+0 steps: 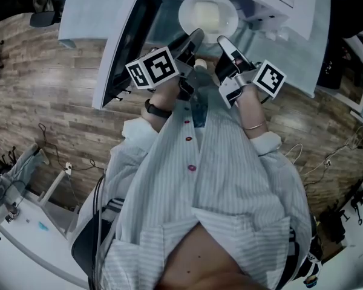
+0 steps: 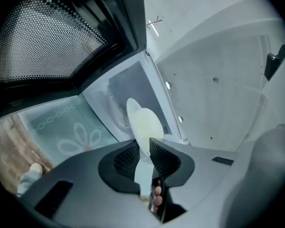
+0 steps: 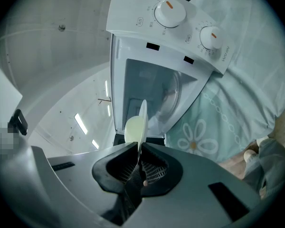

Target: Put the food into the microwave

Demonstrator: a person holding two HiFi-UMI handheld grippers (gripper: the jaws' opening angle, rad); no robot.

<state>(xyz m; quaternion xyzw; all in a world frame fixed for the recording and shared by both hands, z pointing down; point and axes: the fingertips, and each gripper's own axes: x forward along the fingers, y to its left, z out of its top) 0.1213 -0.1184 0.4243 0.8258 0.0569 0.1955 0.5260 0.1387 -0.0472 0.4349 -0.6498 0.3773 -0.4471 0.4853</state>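
A white plate (image 1: 209, 14) with a pale yellow piece of food (image 1: 207, 12) hangs at the mouth of the open microwave (image 1: 290, 2). My left gripper (image 1: 194, 40) is shut on the plate's near left rim, and my right gripper (image 1: 224, 43) is shut on its near right rim. In the left gripper view the plate (image 2: 143, 127) stands edge-up between the left gripper's (image 2: 145, 152) jaws. The right gripper view shows the plate (image 3: 143, 118) edge-on, with the food (image 3: 134, 128) on its left face, pinched in the right gripper (image 3: 138, 148), in front of the microwave's cavity (image 3: 149, 87).
The microwave door (image 1: 128, 44) swings out to the left, its mesh window (image 2: 42, 42) close beside the left gripper. Two knobs (image 3: 170, 13) sit on the white control panel. A pale green flowered cloth (image 3: 202, 137) covers the surface under the microwave. The floor (image 1: 54, 101) is wood.
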